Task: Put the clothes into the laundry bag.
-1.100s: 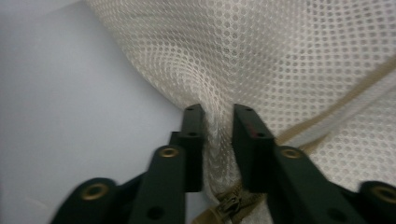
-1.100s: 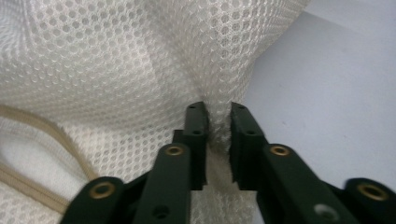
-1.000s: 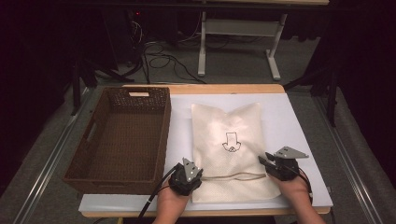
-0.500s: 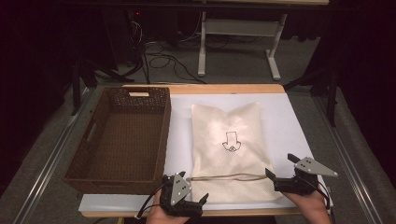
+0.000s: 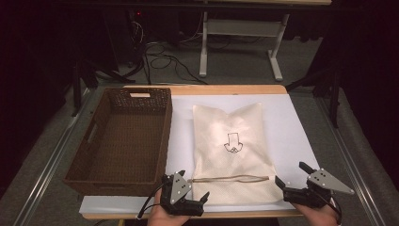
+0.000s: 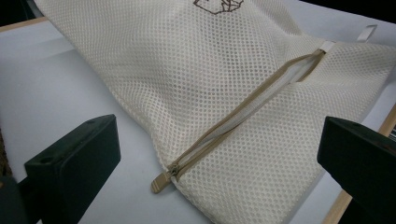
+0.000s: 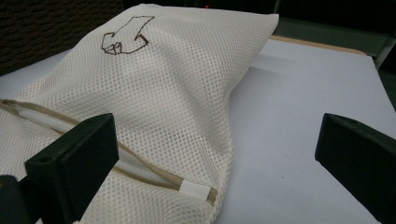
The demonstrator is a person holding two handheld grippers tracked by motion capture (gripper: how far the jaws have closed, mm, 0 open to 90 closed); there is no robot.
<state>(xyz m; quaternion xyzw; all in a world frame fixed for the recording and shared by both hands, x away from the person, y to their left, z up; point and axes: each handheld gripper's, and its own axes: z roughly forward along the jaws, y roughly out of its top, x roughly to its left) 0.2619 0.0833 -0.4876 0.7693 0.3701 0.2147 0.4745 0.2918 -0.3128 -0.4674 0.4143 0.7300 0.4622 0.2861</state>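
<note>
The mesh bag (image 5: 233, 153) lies flat in the middle of the high view, on the white sheet (image 5: 291, 136), right of the basket (image 5: 124, 136). Its zipper (image 5: 230, 178) runs across the lower part. The left gripper (image 5: 193, 190) at the bottom centre and the right gripper (image 5: 289, 176) at the lower right have just been opening; both are released, nothing between the jaws.

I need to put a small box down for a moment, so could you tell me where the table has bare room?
The white sheet is bare right of the mesh bag, out to the table's edge. A narrower bare strip runs between the bag and the wicker basket, whose inside looks empty. It is crowded along the near edge, where the left gripper and right gripper flank the bag's zipper.
</note>
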